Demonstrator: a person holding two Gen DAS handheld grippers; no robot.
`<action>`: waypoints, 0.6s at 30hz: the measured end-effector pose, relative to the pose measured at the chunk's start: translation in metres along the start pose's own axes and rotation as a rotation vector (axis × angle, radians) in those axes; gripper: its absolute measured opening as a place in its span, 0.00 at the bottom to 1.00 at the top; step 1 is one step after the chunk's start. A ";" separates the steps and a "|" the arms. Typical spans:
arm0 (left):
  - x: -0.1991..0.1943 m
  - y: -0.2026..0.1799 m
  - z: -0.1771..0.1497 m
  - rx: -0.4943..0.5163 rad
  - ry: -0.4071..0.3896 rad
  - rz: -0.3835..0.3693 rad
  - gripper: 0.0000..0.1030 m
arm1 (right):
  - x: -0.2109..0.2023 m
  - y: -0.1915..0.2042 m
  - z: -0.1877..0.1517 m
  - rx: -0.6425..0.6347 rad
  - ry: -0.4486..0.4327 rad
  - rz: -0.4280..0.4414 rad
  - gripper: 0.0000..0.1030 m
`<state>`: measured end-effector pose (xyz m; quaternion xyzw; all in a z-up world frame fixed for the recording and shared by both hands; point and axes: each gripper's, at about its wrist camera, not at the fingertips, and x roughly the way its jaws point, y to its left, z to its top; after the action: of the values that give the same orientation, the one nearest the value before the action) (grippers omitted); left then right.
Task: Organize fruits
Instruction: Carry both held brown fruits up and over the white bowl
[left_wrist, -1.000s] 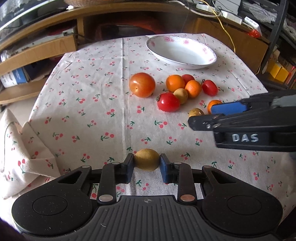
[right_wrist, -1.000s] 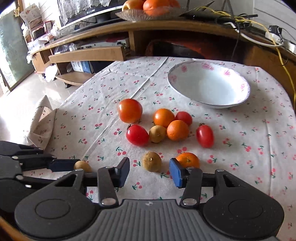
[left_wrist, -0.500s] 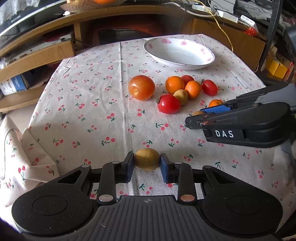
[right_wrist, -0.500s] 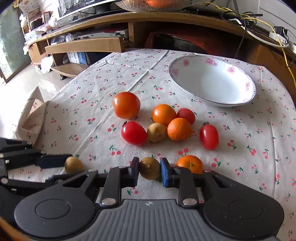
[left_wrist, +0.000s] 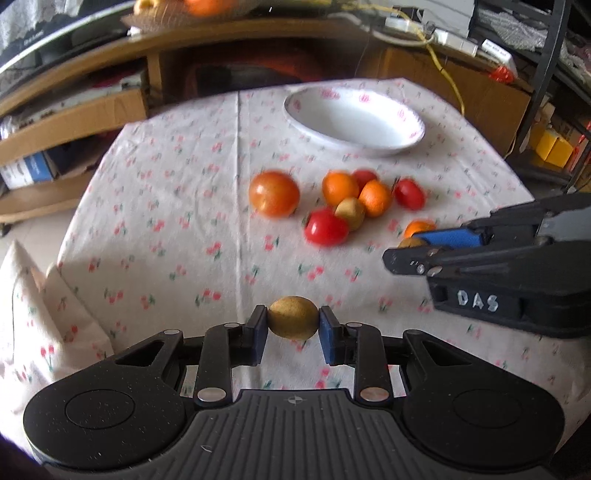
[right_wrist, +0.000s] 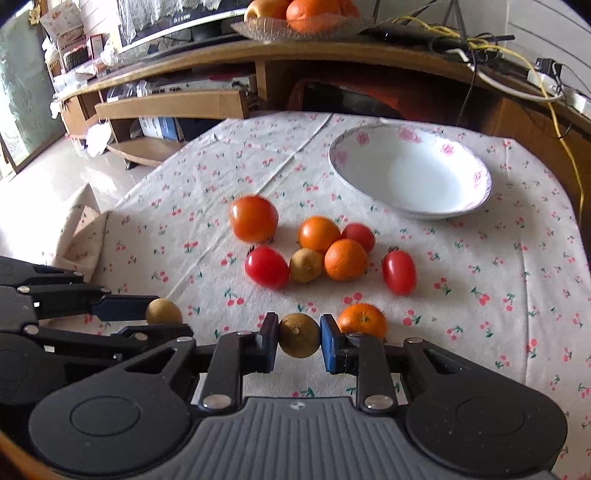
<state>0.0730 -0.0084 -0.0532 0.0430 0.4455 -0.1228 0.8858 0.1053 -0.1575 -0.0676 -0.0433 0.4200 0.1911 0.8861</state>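
Pickup step looks done on both sides, carry to the dish judged next. Left gripper (left_wrist: 293, 329) has its blue pads closed snug on a small yellow-brown round fruit (left_wrist: 293, 318), pads touching both sides, only a fruit's width apart. Right gripper (right_wrist: 299, 341) grips a second brownish round fruit (right_wrist: 299, 335) the same way, stem dimple facing the camera. Whether either fruit is clear of the cloth I cannot tell; the left view is blurred. White bowl with pink flowers (right_wrist: 476, 199) sits empty at the far side of the cherry-print tablecloth (right_wrist: 480, 295), well apart from both grippers. Loose pile between: a big orange-red tomato (right_wrist: 253, 218) at the left, two mandarins (right_wrist: 319, 233) touching each other, a red cherry tomato (right_wrist: 266, 267), one more brownish fruit (right_wrist: 306, 264) wedged among them, another red one (right_wrist: 399, 272) at the right. A lone mandarin (right_wrist: 363, 320) sits just beside the right gripper's right pad. Next move likely needs both fruits taken over the pile and let go inside the bowl, one at a time so the grippers don't collide; round fruit could roll on release.
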 end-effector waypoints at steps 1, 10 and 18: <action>-0.001 -0.002 0.004 0.002 -0.010 -0.003 0.36 | -0.002 -0.001 0.002 0.003 -0.008 -0.002 0.26; -0.003 -0.011 0.043 0.023 -0.087 -0.008 0.36 | -0.011 -0.012 0.018 0.040 -0.055 -0.028 0.26; 0.003 -0.019 0.066 0.045 -0.123 -0.017 0.36 | -0.014 -0.029 0.034 0.074 -0.092 -0.073 0.26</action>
<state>0.1217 -0.0400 -0.0154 0.0515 0.3877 -0.1425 0.9092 0.1330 -0.1805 -0.0369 -0.0172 0.3839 0.1449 0.9118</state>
